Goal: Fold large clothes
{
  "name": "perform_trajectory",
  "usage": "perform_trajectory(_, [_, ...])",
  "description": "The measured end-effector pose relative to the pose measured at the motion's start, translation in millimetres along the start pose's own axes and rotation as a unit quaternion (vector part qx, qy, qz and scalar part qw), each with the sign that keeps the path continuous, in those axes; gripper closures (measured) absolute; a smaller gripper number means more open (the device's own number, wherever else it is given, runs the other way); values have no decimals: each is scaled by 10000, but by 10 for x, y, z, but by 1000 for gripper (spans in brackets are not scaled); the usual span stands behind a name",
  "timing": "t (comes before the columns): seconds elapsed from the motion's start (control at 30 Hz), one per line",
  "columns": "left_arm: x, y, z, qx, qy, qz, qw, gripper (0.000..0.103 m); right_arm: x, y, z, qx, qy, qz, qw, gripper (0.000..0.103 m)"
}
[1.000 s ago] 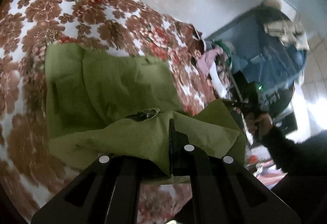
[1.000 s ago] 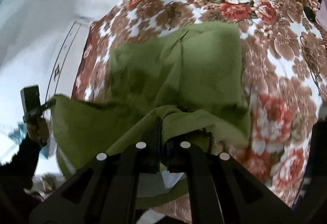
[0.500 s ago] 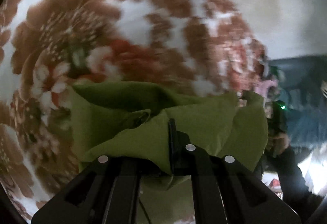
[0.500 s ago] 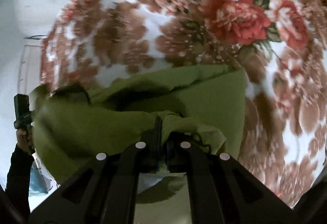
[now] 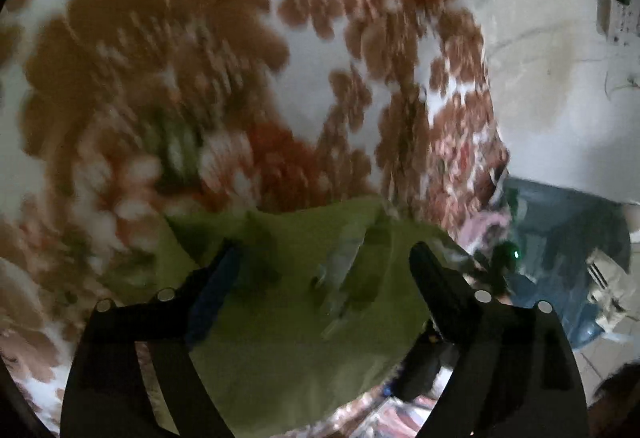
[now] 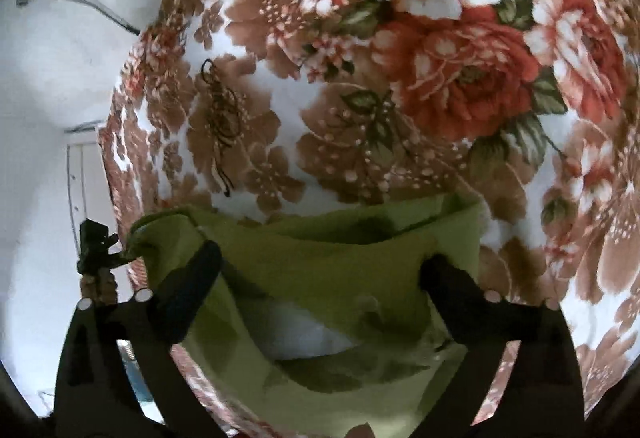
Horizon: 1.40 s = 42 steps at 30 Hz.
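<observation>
2 claws opening, left claw (image 5: 324, 258), right claw (image 6: 320, 262), green garment (image 6: 340, 278) loose between, left view blurred

Garment (image 6: 320, 278): plain olive green, white patch near fold. Blanket (image 6: 400, 78): white ground, brown flowers, red-orange blooms, green leaves. Gripper fingers (image 5: 436, 278): black, white dots. Wall (image 6: 60, 58): off-white. Blue cloth (image 5: 568, 238) at right.

You have matt green cloth (image 6: 328, 278) — soft, creased. Beneath it lies a floral blanket (image 6: 400, 78), seemingly plush — blurred in your left view.
</observation>
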<state>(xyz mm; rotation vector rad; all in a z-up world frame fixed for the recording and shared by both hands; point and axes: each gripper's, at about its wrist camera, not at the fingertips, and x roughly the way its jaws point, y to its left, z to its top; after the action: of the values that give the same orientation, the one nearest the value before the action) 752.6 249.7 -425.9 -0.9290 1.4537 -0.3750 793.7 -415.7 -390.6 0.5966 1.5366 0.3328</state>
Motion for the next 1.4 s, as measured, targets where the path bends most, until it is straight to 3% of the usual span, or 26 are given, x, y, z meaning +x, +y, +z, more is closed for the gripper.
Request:
perform_trajectory(0.13, [-174,-215,-64,475,-303,509,9971,18,-210,-59,95,300,-158,21,9994,5])
perform_trajectory(0.17, [-186,-328,-120,750,-352,694,9941,18,-304,-41,105,243,-313,-32,9992,5])
perform_trajectory(0.23, [-225,-641,-316,1537,-524,1128,9803,18,-459,42,97,14,-616,-249,9978,5])
perform_trajectory(0.3, [-230,-965,-597,2355,-836,1676,9537,14,-625,216,-6,-396,-1069,-472,9924,5])
perform_trajectory(0.37, [-199,-1217,-932,3074,-1273,2246,9159,6,-709,509,-308,-1143,-1515,-769,9788,5])
perform_trajectory(0.43, [-4,-1439,-1414,3791,-1615,2742,8689,6,-626,813,-786,-1884,-1825,-1071,9590,5])
perform_trajectory(0.5, [260,-1495,-1743,4072,-1618,3008,8471,5,-383,977,-1211,-2368,-1811,-1418,9440,5])
perform_trajectory(0.53, [344,-1508,-1833,4071,-1588,3075,8453,6,-177,1002,-1457,-2479,-1756,-1790,9358,5])
perform_trajectory(0.57, [440,-1487,-1929,4058,-1532,3084,8466,5,-68,989,-1568,-2506,-1709,-1884,9341,5])
perform_trajectory(0.63, [645,-1416,-2096,3944,-1431,3035,8555,6,206,849,-1772,-2410,-1542,-2109,9347,5])
perform_trajectory(0.7, [774,-1380,-2193,3910,-1411,2989,8590,6,386,689,-1795,-2234,-1465,-2023,9422,5])
perform_trajectory(0.9, [1130,-1300,-2229,4114,-1281,3123,8466,6,651,644,-1254,-2119,-1580,-2102,9412,5])
perform_trajectory(1.0, [1250,-1139,-2089,3922,-1191,3235,8529,6,646,804,-836,-2143,-1761,-2563,9260,5])
perform_trajectory(1.1, [1322,-997,-1917,3675,-1217,3328,8599,5,752,791,-519,-2081,-1664,-2637,9271,5])
perform_trajectory(1.17, [1323,-908,-1789,3579,-1248,3266,8658,4,863,714,-307,-2097,-1586,-3070,9147,5])
perform_trajectory(1.23, [1304,-846,-1693,3521,-1337,3412,8612,4,944,587,-145,-2098,-1398,-3434,9047,5])
perform_trajectory(1.3, [1234,-788,-1575,3450,-1513,3741,8474,4,878,518,-110,-2018,-1439,-3754,8931,5])
perform_trajectory(1.33, [1171,-746,-1501,3426,-1598,3974,8362,6,755,555,-170,-2059,-1634,-3728,8899,5])
perform_trajectory(1.37, [1103,-729,-1452,3387,-1625,4053,8334,6,675,597,-248,-2118,-1763,-3620,8905,5])
perform_trajectory(1.4, [1042,-731,-1435,3345,-1640,4031,8359,6,588,684,-373,-2205,-1925,-3482,8905,5])
